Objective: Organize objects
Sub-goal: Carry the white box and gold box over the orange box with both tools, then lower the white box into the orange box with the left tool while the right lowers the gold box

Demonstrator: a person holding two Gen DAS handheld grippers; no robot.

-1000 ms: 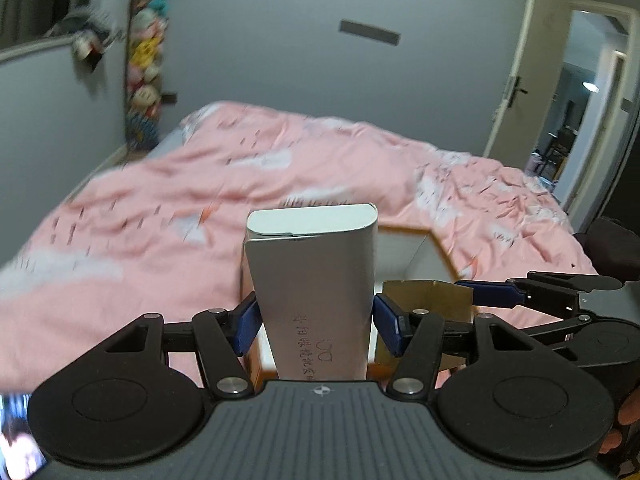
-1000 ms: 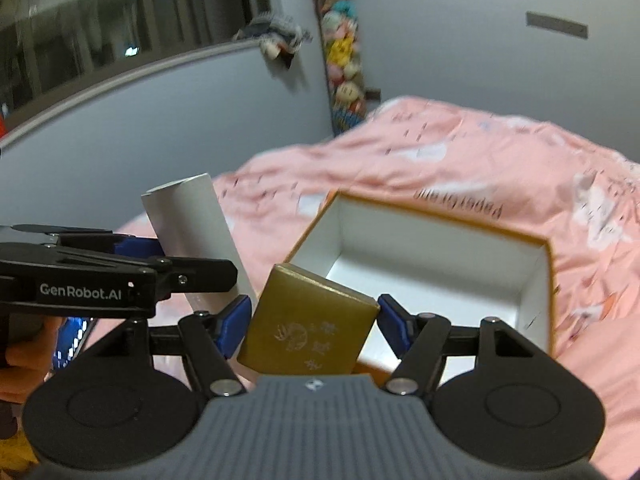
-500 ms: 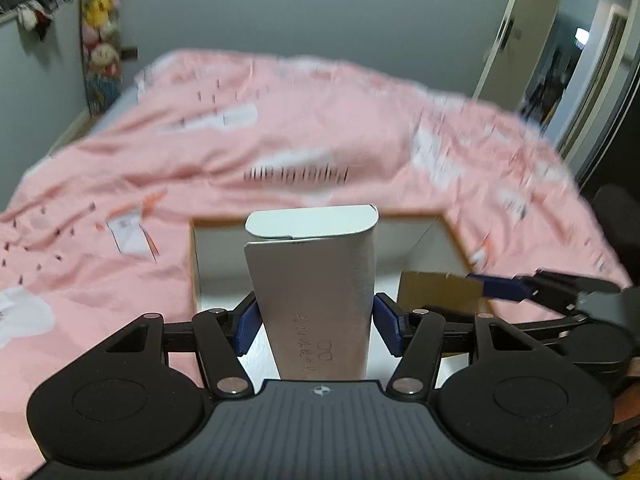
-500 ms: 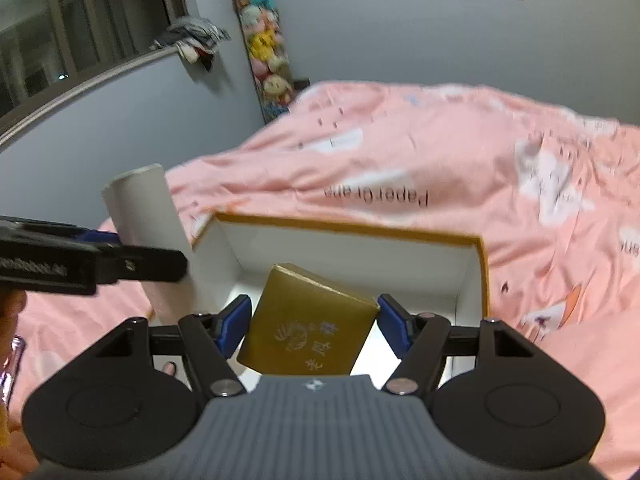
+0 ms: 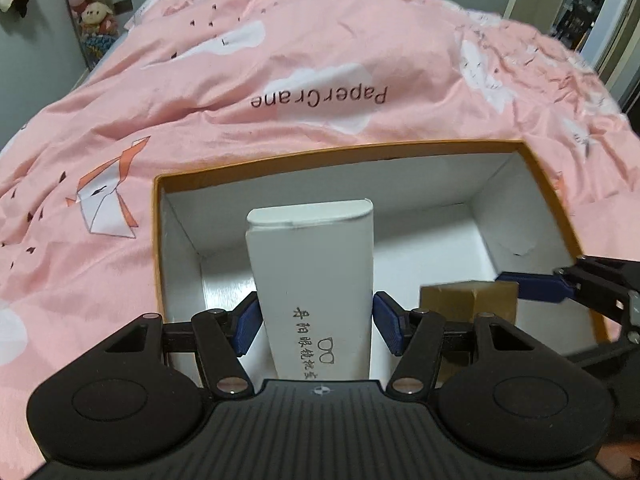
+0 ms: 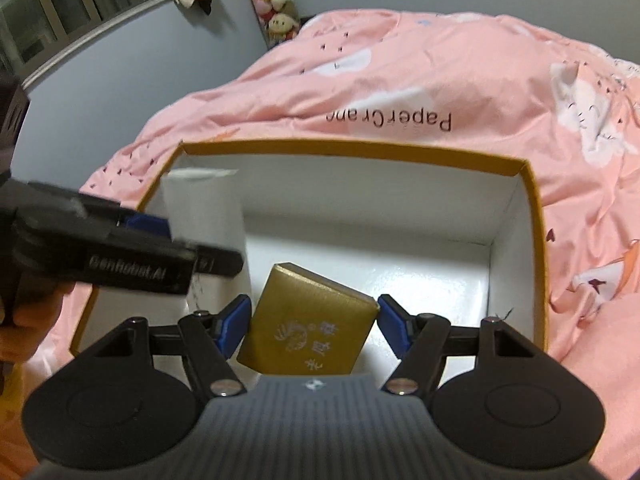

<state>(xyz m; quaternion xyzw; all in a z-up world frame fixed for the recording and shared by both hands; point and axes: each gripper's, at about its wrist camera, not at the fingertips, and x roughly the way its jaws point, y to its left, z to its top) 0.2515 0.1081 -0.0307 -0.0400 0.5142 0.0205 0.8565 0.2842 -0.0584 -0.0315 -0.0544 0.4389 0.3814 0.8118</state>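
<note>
An open box with an orange rim (image 5: 340, 151) and white inside lies on the pink bed; it also shows in the right wrist view (image 6: 532, 200). My left gripper (image 5: 316, 320) is shut on a tall white carton (image 5: 312, 272) and holds it over the box's left half; the carton shows blurred in the right wrist view (image 6: 204, 208). My right gripper (image 6: 314, 326) is shut on a gold box (image 6: 308, 328) over the box's inside. In the left wrist view the gold box (image 5: 468, 300) and right gripper's fingers (image 5: 532, 285) are at right.
A pink duvet (image 5: 312, 60) printed "PaperCrane" covers the bed around the box. Plush toys (image 6: 276, 4) hang on the far grey wall. A doorway (image 5: 600, 8) opens at the far right. A window ledge (image 6: 80, 36) runs along the left.
Both grippers have tilted down and moved forward over the open box, each with its object. The box now fills the lower middle of both views.
</note>
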